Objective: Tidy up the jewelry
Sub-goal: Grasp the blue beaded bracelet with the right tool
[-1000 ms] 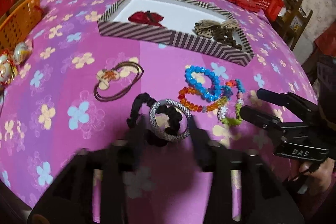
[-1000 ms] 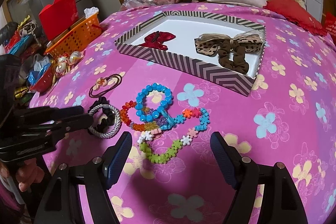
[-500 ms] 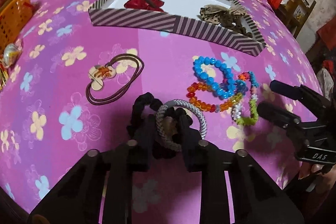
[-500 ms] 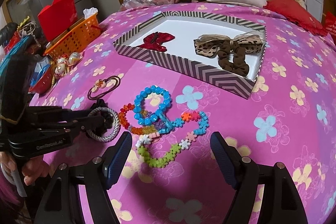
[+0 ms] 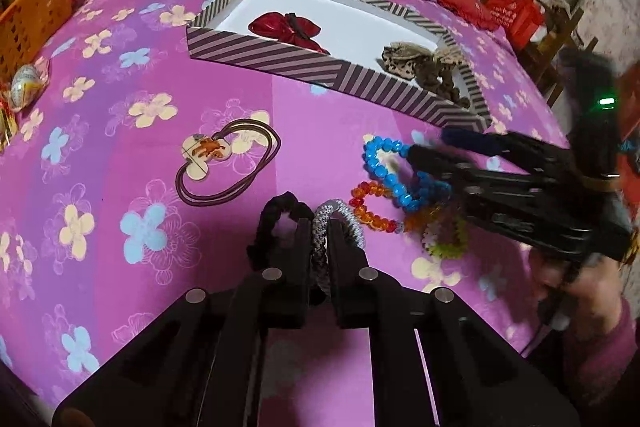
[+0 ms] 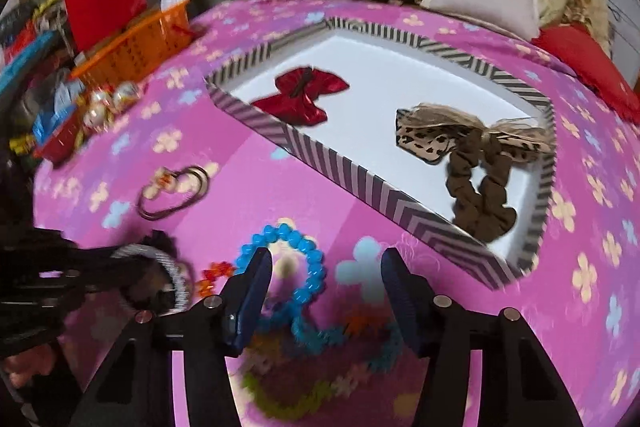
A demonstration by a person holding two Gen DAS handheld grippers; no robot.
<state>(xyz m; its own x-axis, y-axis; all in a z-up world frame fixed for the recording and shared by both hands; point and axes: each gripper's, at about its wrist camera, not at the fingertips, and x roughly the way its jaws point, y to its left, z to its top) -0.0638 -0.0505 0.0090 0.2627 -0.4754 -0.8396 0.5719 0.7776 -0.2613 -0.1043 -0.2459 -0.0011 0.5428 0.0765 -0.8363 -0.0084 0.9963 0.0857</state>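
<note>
On pink floral bedspread (image 5: pixel 120 147) (pillows behind): left gripper (image 5: pixel 320 239) clamps silver bangle (image 5: pixel 340 215); right gripper's (image 6: pixel 324 267) jaws closing.

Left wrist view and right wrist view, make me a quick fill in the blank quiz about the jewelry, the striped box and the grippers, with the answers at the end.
1. The left gripper is shut on the ____ braided hair tie.
2. The striped box holds a leopard bow scrunchie and a ____ bow.
3. Between the closing jaws of the right gripper lies the ____ beaded bracelet.

Answers: silver; red; blue
</note>
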